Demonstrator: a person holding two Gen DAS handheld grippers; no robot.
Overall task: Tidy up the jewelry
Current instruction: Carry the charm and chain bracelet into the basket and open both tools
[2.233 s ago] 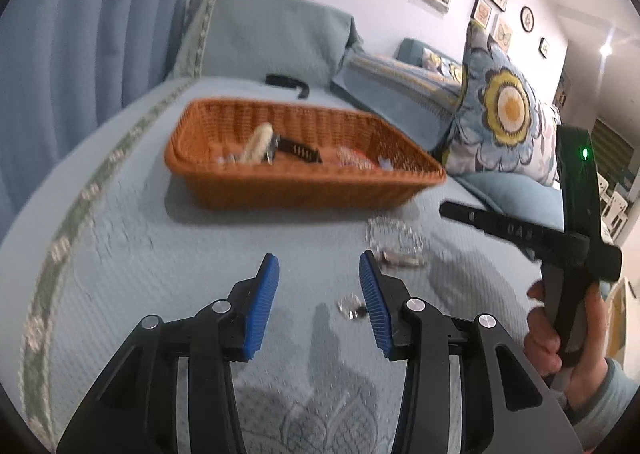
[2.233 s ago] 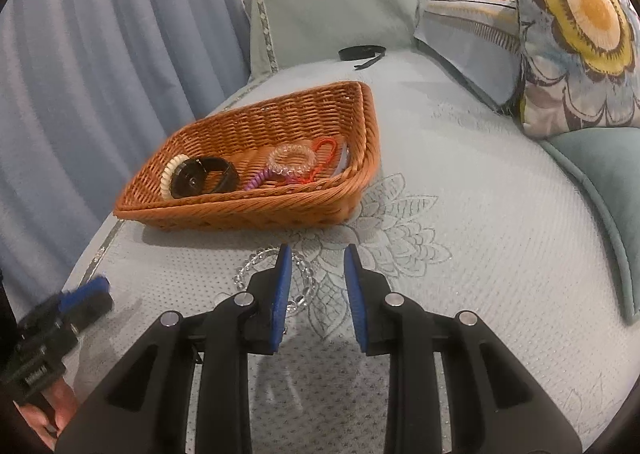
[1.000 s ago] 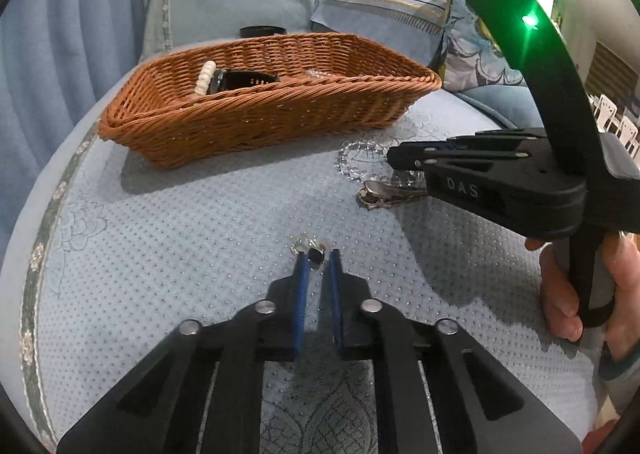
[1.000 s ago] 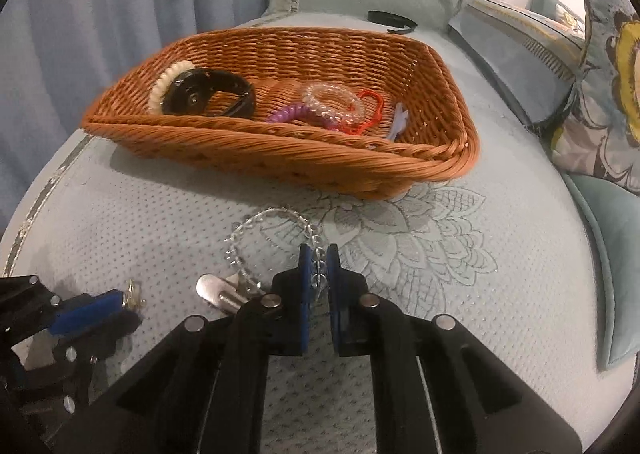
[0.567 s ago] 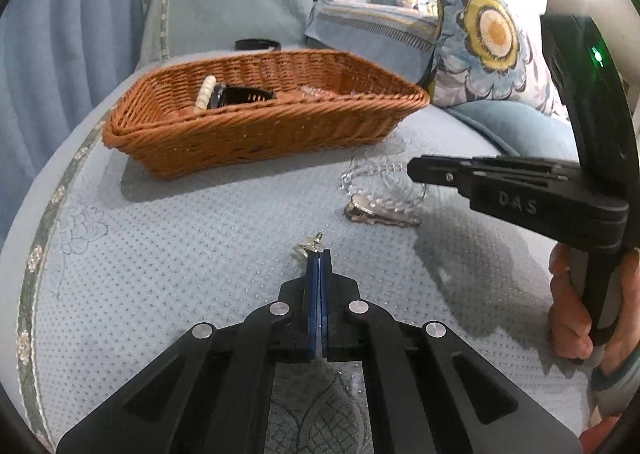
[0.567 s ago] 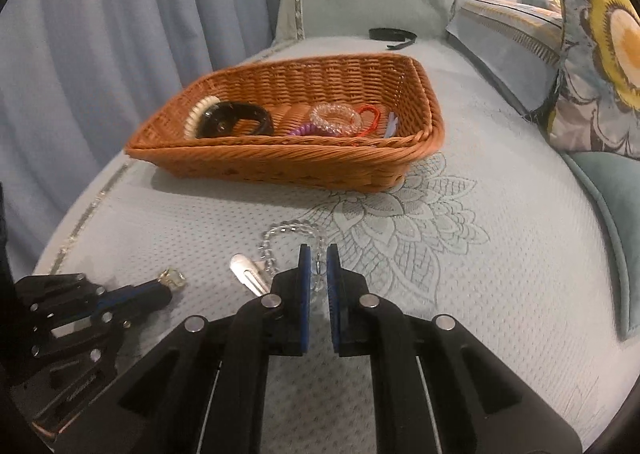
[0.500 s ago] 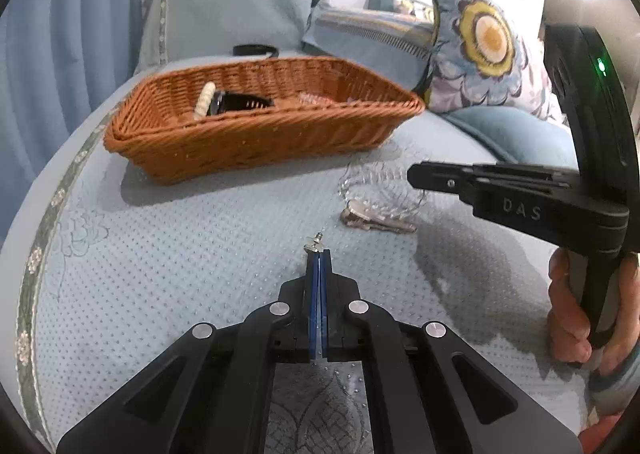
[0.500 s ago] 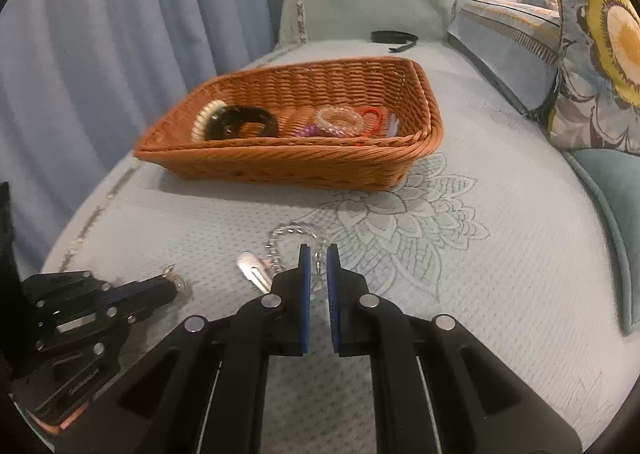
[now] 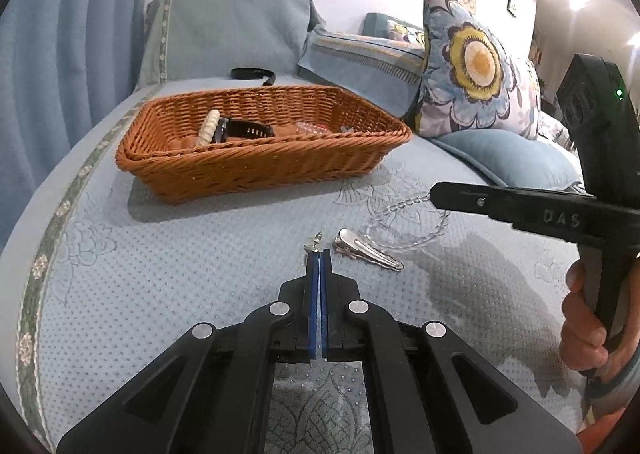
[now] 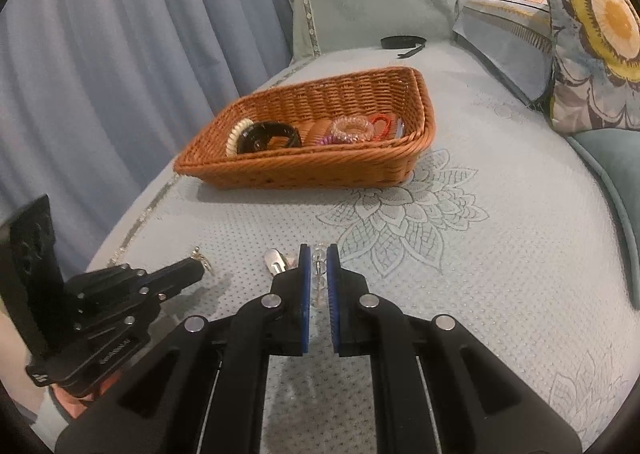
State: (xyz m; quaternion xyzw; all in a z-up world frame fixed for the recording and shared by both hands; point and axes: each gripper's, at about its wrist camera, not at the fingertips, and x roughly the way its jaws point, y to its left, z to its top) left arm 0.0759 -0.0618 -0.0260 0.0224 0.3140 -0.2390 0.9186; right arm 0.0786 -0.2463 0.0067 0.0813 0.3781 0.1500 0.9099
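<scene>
Jewelry is split between your two grippers and the wicker basket (image 9: 256, 161). Your left gripper (image 9: 319, 254), at lower centre of the left wrist view, has its jaws pressed fully together on a small earring (image 9: 316, 242), whose post and gold-coloured part stick up just past the blue pads. In the right wrist view that earring (image 10: 200, 256) shows at the tip of the left gripper (image 10: 198, 268), at lower left.

Your right gripper (image 10: 318, 254) has its jaws nearly closed, pinching a clear beaded bracelet (image 10: 319, 262) between the blue pads. From the left wrist view the bracelet (image 9: 404, 230) hangs in a loop from the tip of the right gripper (image 9: 434, 193), at mid right of the frame, with its lower part down at the bed cover (image 9: 192, 262). Your hand (image 9: 588, 326) grips the handle at the right edge.

A silver hair clip (image 9: 366, 252) lies on the cover just right of the left gripper's tips, beside the bracelet's loop.

The basket sits in the upper middle of both views, well apart from the grippers. It holds a black watch (image 10: 268, 135), a cream beaded bracelet (image 10: 236, 135), a clear coil tie (image 10: 354, 127) and a red band (image 10: 382, 121).
</scene>
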